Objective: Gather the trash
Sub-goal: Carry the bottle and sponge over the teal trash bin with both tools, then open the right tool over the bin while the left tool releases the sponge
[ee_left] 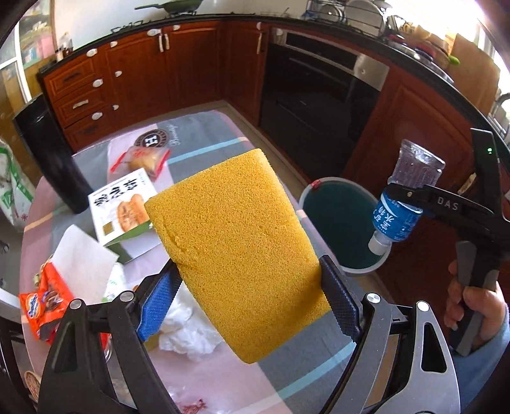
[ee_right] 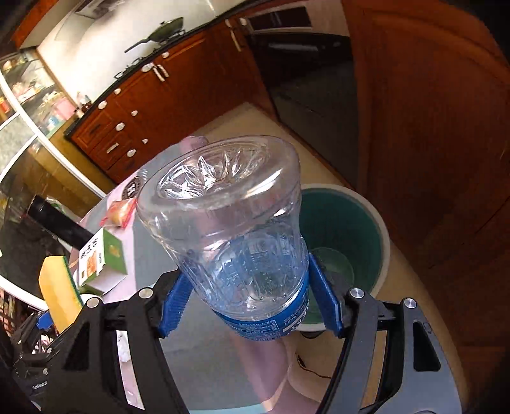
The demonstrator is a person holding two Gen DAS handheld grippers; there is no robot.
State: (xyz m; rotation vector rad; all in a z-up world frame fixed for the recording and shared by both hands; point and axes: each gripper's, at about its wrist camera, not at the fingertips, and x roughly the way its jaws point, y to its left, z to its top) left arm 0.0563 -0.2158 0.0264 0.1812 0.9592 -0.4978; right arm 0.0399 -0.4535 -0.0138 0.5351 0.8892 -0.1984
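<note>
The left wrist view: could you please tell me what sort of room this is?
Very likely a home kitchen: wooden cabinets under a dark counter, a built-in oven, and a wok on the hob.

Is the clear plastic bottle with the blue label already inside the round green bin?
No, the clear plastic bottle is clamped in the right gripper, above the green bin.

I count one yellow sponge [ee_left: 236, 248], one clear water bottle [ee_right: 236, 242] with a blue label, and one round bin [ee_left: 342, 223] with a green inside. On the table [ee_left: 204, 127] I see one printed food box [ee_left: 122, 210], one orange snack wrapper [ee_left: 47, 302], one sealed pastry packet [ee_left: 142, 159], one flat white napkin [ee_left: 81, 264] and one crumpled tissue [ee_left: 188, 331]. One black cylinder [ee_left: 47, 153] stands there too. I hold two grippers.
</note>
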